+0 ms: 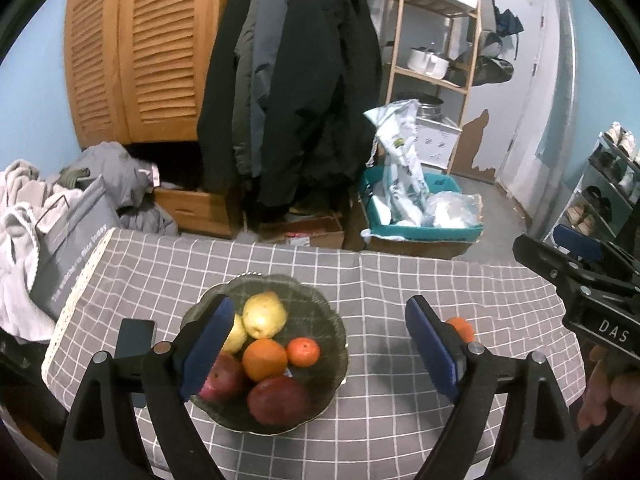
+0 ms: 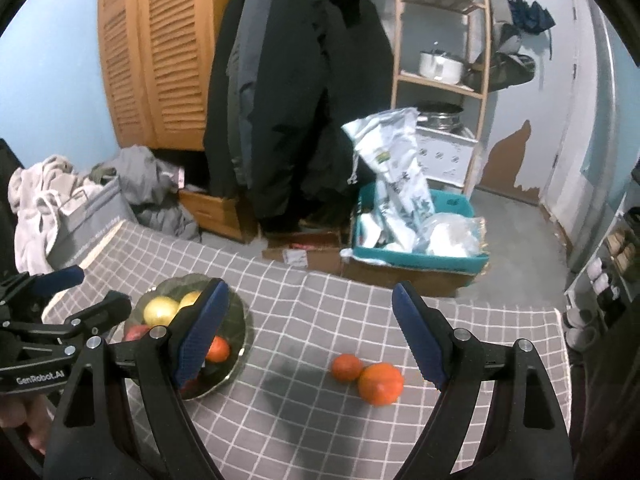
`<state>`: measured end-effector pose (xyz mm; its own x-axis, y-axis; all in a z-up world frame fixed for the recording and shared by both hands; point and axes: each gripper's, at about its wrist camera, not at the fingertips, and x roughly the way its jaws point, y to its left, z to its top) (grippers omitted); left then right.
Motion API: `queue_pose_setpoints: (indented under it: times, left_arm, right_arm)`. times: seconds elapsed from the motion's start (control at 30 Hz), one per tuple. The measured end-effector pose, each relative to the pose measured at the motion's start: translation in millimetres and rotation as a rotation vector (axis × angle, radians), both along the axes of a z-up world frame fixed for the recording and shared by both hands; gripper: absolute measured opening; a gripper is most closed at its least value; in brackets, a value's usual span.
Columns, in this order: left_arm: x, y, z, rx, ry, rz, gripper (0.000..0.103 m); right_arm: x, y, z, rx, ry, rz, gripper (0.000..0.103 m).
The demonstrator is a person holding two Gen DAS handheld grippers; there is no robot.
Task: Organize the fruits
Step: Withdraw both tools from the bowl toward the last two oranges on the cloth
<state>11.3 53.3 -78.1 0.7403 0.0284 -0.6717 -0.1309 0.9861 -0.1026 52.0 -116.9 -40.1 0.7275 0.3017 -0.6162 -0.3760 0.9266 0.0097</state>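
Grey checked cloth covers my worktop (image 2: 304, 420), with the bowl (image 1: 320, 316) as my landmark. Inside it I see pears (image 1: 265, 315), apples (image 1: 278, 400) and two oranges (image 1: 265, 359). Right of the bowl, two more oranges (image 2: 380, 384) lie touching on the cloth. My left tool (image 1: 320, 356) hangs released above the bowl; my right tool (image 2: 310, 336) is released too, holding nothing.

The left gripper's fingers (image 1: 208, 344) hide part of a pear (image 1: 236, 334) and an apple (image 1: 220, 380).
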Motion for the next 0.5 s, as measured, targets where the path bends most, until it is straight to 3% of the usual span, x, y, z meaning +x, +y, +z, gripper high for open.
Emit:
queue_pose_setpoints:
  times: [0.5]
  left_arm:
    - [7.1, -49.6, 17.8, 0.042, -0.038, -0.081, 0.094]
  right_arm:
    - [-19.4, -62.9, 25.5, 0.039, -0.058, -0.066, 0.084]
